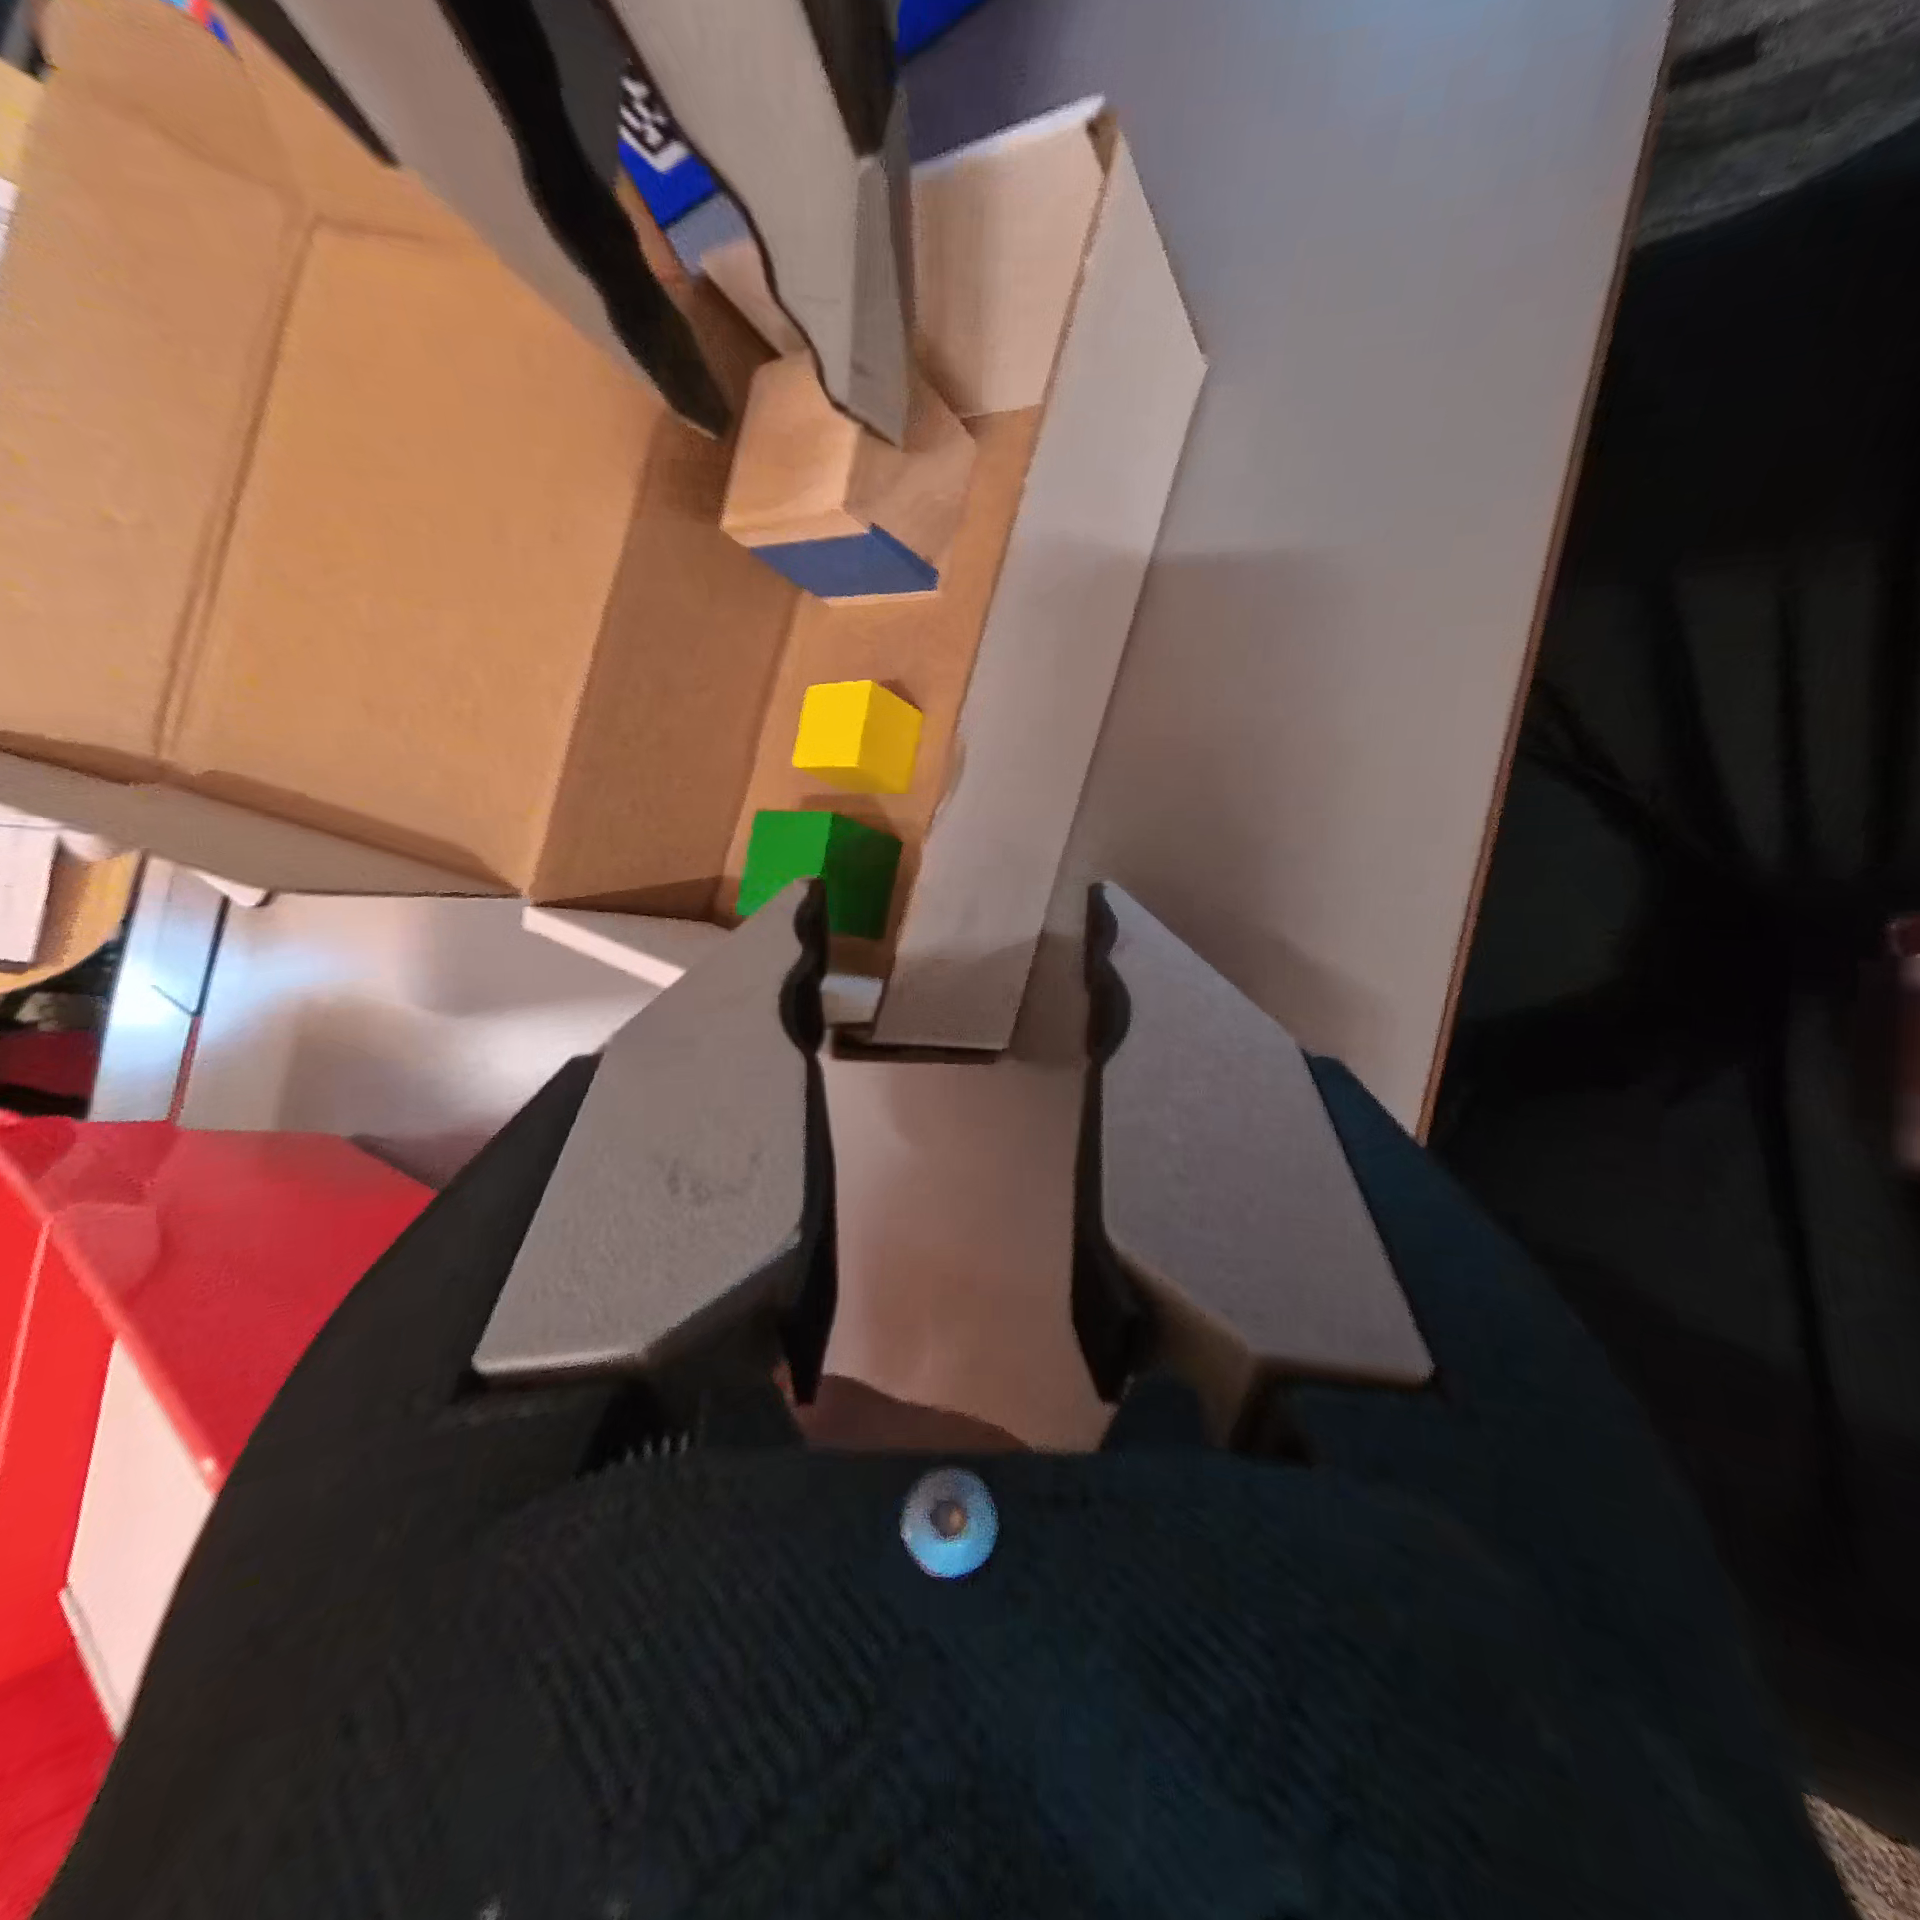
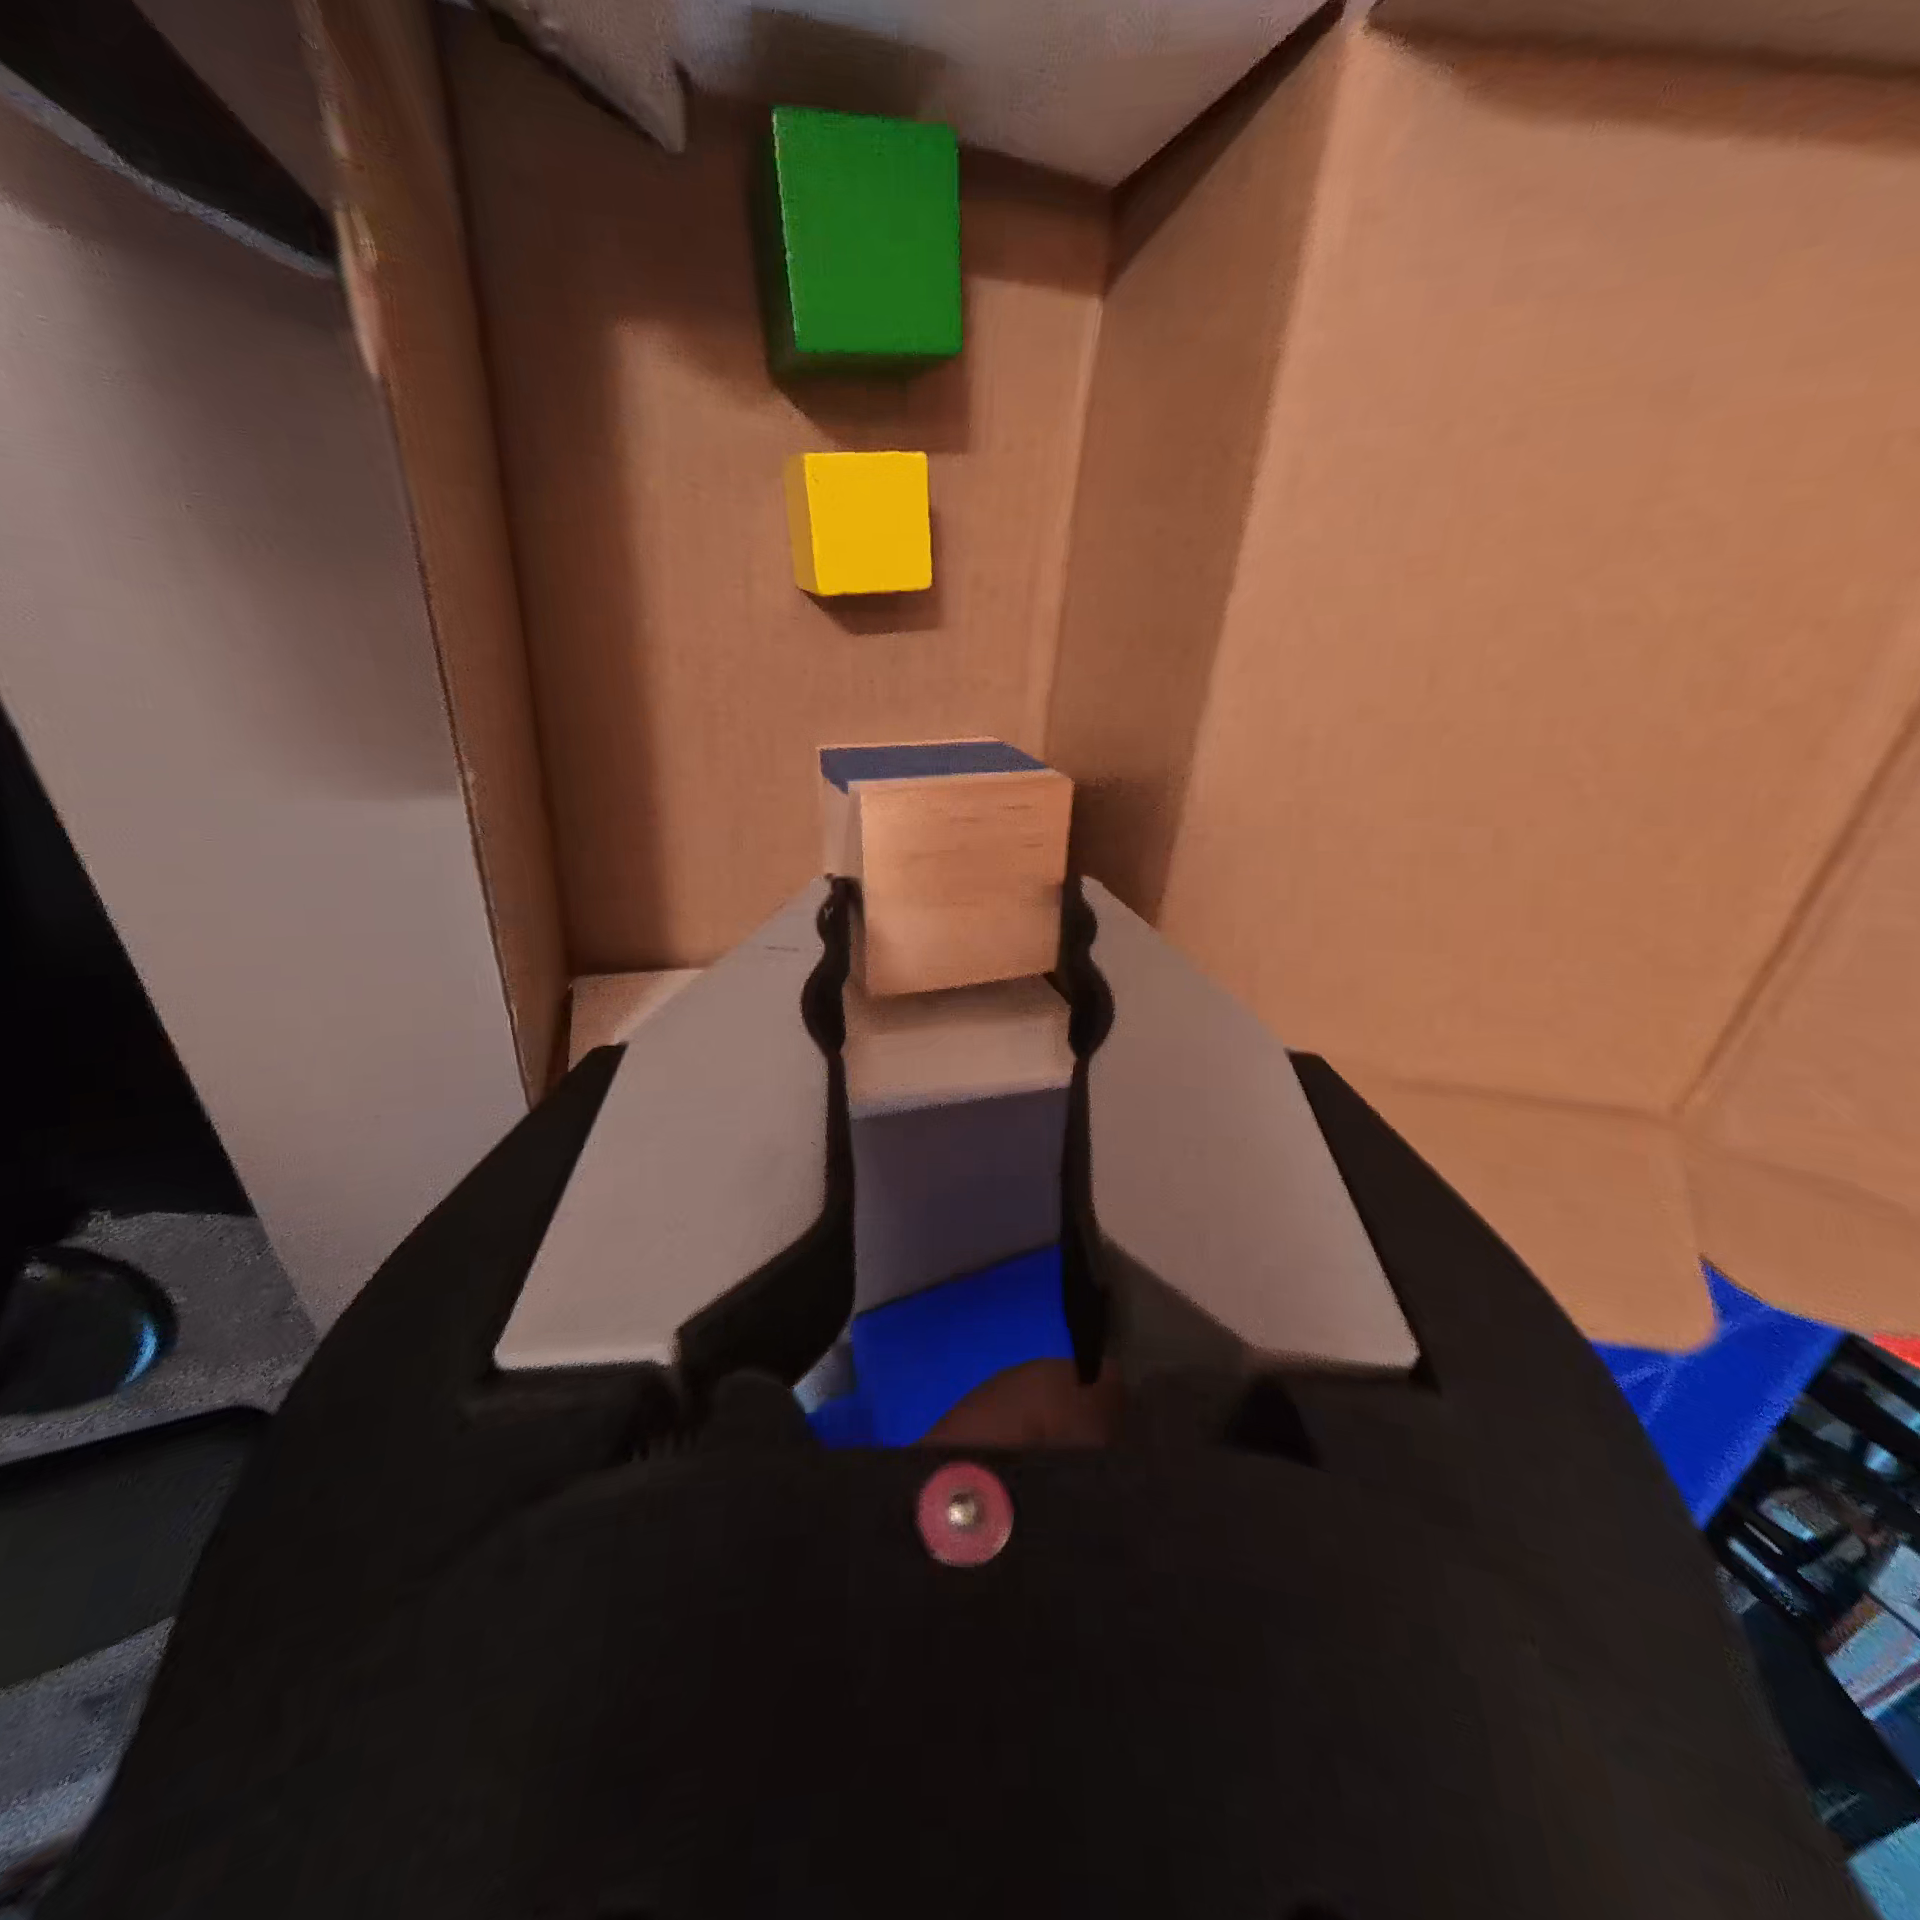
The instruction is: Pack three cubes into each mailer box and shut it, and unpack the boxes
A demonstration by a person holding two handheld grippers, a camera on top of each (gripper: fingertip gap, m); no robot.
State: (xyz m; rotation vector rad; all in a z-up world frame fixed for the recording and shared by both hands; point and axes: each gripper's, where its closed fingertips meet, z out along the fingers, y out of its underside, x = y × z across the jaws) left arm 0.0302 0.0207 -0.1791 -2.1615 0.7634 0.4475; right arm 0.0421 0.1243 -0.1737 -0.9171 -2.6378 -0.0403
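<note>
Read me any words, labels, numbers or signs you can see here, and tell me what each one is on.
No text is legible.
The black-and-white patterned tag on a blue surface: partly hidden, unreadable.
The blurred clutter at lower right in the right wrist view: unreadable.
The mailer box, green cube, yellow cube, wooden cube: no print visible.

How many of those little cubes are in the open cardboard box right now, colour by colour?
Green cube: 1, on the box floor
Yellow cube: 1, on the box floor
Plain wood cube with one blue face: 1, held between the right gripper fingers inside the mailer box
Total: 3 cubes
</note>
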